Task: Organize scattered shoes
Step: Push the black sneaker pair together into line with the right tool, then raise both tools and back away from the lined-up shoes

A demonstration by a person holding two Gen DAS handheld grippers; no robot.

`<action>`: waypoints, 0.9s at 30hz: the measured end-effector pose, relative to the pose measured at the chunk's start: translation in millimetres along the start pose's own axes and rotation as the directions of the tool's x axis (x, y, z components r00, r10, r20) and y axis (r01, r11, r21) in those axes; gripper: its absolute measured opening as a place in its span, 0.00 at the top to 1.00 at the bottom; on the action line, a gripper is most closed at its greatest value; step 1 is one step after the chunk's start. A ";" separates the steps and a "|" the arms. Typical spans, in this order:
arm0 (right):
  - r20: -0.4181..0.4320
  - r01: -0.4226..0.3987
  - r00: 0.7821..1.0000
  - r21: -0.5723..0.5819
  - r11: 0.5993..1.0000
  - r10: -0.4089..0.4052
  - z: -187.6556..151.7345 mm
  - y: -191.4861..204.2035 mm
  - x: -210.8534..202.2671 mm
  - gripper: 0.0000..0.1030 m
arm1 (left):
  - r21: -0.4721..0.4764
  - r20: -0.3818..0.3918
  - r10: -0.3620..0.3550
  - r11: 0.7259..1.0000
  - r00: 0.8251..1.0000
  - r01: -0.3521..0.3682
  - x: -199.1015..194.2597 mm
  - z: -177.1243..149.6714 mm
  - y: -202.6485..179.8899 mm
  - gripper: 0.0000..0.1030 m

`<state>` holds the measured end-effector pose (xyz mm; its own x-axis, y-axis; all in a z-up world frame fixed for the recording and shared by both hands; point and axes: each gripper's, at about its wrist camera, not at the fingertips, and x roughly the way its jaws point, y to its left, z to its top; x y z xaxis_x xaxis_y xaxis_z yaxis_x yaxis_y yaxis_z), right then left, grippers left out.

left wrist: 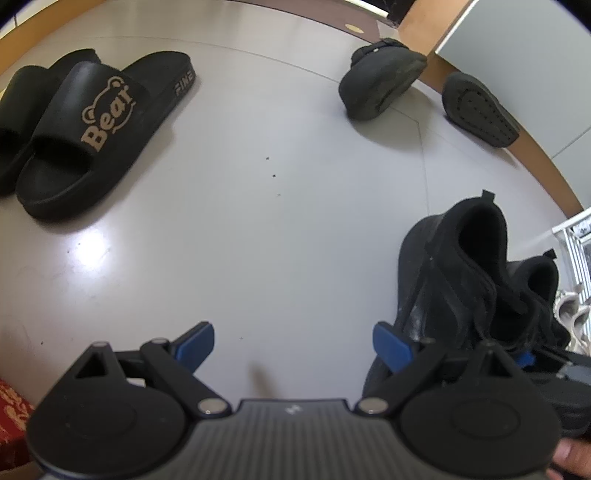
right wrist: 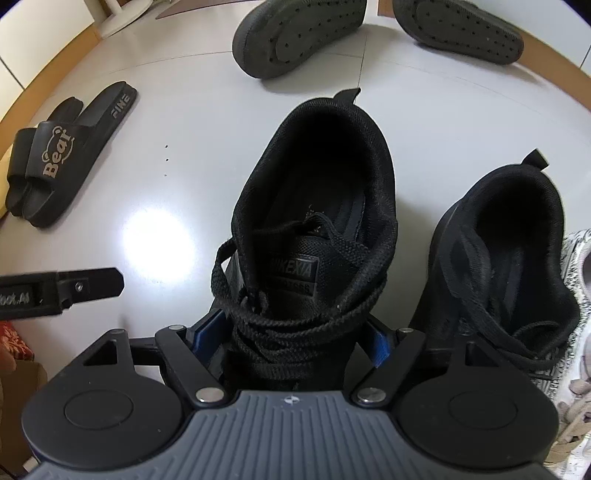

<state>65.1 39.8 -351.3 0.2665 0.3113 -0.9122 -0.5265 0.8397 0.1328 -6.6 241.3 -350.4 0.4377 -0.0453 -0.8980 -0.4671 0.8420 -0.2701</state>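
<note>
Right hand-held gripper (right wrist: 291,341) spread astride black sneaker (right wrist: 310,236); left hand-held gripper (left wrist: 293,345) spread, empty.

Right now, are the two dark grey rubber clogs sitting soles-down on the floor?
No, both dark grey rubber clogs lie tipped over, perforated soles facing the right wrist camera.
</note>
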 end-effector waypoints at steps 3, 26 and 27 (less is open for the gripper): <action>0.010 0.005 1.000 -0.015 1.000 -0.005 -0.7 0.9 0.5 0.27 | 0.007 0.003 -0.005 1.000 1.000 0.005 -1.2 -2.9 -2.7 0.08; -0.009 -0.112 0.994 0.026 0.993 0.113 7.2 -47.2 -90.5 0.13 | 0.204 0.043 -0.004 0.979 0.999 -0.005 -52.1 11.0 -74.1 0.09; -0.003 -0.111 0.994 0.031 0.993 0.112 8.7 -51.1 -96.3 0.13 | 0.219 0.054 -0.009 0.976 0.998 -0.003 -61.9 16.5 -81.4 0.09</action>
<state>73.3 -29.2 -266.9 0.2032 0.4016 -0.8930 -0.5280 0.8130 0.2454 17.0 184.5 -267.1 0.4831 -0.0239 -0.8752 -0.2883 0.9395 -0.1849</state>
